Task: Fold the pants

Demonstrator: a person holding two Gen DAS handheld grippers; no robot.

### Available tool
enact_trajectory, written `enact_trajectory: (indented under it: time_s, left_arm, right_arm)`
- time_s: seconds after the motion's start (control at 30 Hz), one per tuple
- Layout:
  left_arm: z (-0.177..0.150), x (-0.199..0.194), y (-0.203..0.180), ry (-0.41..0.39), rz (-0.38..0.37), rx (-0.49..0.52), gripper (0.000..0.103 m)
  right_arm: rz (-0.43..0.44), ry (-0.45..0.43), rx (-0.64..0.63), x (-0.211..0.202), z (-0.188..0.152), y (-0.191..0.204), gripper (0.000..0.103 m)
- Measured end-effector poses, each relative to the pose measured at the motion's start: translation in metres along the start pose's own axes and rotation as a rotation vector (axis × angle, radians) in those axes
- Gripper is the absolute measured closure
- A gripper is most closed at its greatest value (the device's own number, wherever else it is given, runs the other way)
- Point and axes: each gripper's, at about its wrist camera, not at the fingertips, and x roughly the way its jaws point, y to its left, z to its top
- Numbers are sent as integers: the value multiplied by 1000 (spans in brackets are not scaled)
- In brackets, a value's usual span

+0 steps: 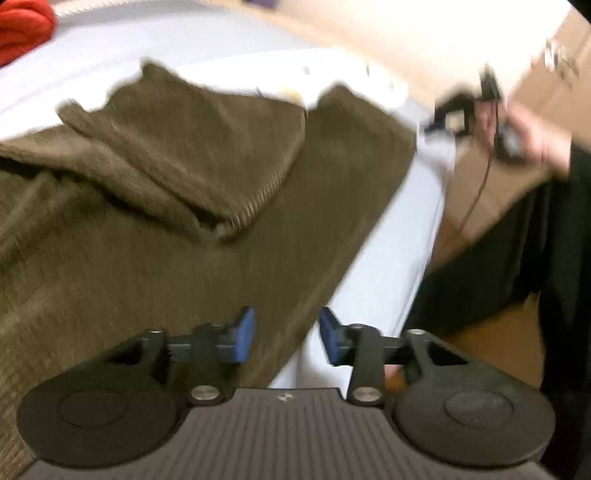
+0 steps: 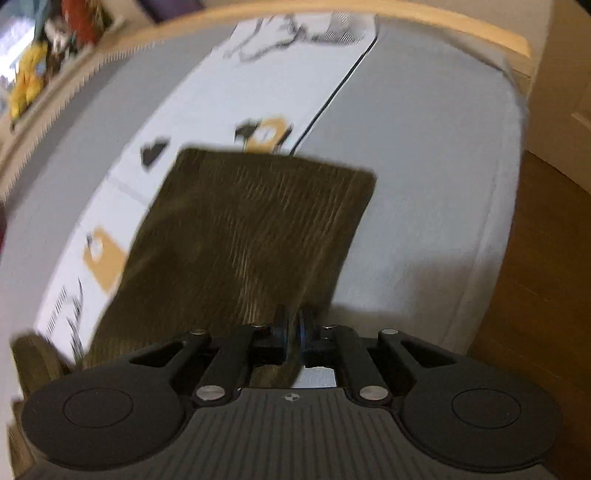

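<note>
Right tool (image 2: 293,328) pinches olive ribbed pants (image 2: 240,229).

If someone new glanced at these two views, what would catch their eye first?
Most striking are the olive-brown pants, spread in rumpled folds across the pale bed. In the right wrist view, the right tongs pinch an edge of that cloth, one leg stretching away. The left tongs hang open above the fabric, and something red sits far left.
</note>
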Motion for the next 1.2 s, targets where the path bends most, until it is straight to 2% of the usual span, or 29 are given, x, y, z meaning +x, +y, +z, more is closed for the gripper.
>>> enact_trajectory:
  time_s: [0.07,0.27,0.4,0.43,0.5,0.53,0.6,0.67,0.73,0.77,0.8,0.87,0.93,1.0,1.03,1.07,1.1,1.13,1.2]
  left_arm:
    - [6,-6,6,-49,17,-34,52]
    - [12,0,27,-67,191,-73,52]
    - [8,-3,34,-76,240,-85,52]
    - [9,-1,36,-77,249,-90,52]
    - [9,-1,44,-77,269,-107,52]
    - [9,-1,46,-78,277,-115,52]
    - [10,-3,50,-83,290,-131,52]
    - [11,-4,54,-87,296,-143,52]
    - [13,-4,55,-75,307,-155,52]
    - [13,-2,57,-61,312,-162,52]
    - [13,0,57,-49,318,-165,52]
    - [12,1,55,-35,327,-161,52]
    - [11,5,52,-16,330,-157,52]
    - [9,12,52,34,345,-162,52]
    - [6,16,53,70,355,-170,51]
    - [1,23,56,126,374,-181,51]
    - [-4,29,57,163,393,-174,51]
    - [-5,29,54,155,398,-137,50]
    - [-6,29,54,149,388,-140,46]
  right_arm:
    - [13,-5,36,2,6,-6,64]
    - [43,32,230,23,20,-37,61]
    - [88,52,260,42,27,-35,62]
    - [84,47,237,45,29,-32,64]
    - [63,34,187,48,30,-27,82]
    - [50,28,162,48,31,-26,98]
    - [-22,-9,110,41,31,-25,99]
    - [-114,-58,135,24,28,-31,103]
    - [-262,-111,137,11,25,-36,103]
    - [-303,-111,136,10,26,-40,103]
    - [-275,-81,151,11,26,-45,103]
    - [-144,-19,206,16,25,-53,100]
    - [-62,-12,200,17,23,-50,99]
    - [-45,-32,178,17,22,-45,86]
    - [-43,-36,187,19,22,-44,72]
    - [-42,-36,208,22,22,-46,65]
    - [-42,-35,228,25,22,-49,66]
    - [-44,-35,245,29,24,-50,66]
    - [-52,-43,261,33,28,-52,66]
